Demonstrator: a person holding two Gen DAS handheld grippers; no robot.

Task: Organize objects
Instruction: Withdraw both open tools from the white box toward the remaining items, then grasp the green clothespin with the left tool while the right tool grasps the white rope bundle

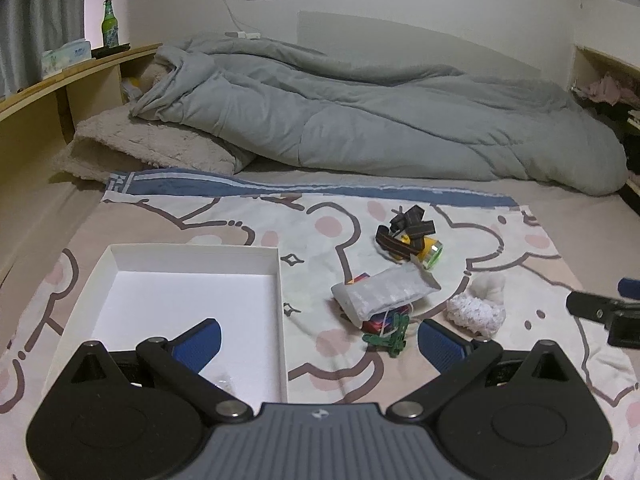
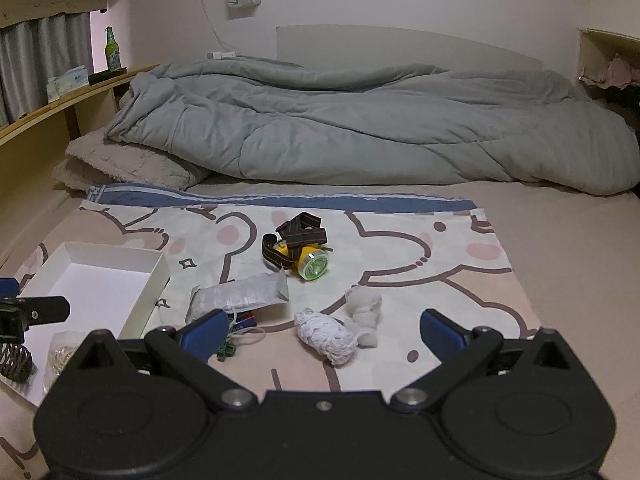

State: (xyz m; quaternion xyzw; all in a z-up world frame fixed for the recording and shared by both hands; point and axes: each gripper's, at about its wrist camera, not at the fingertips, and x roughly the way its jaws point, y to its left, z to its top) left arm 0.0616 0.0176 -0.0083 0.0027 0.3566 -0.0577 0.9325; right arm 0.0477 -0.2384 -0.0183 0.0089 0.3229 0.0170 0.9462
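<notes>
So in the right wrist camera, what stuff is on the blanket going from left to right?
White box → silvery packet → yellow headlamp → white fluffy ball.

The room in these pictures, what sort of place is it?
Most likely a bedroom: a rumpled grey quilt lies on a bed, a pillow beside it, and a wooden bedside shelf holds a green bottle.

left hand-held gripper (image 1: 318, 338) spread wide; right hand-held gripper (image 2: 322, 330) likewise
</notes>
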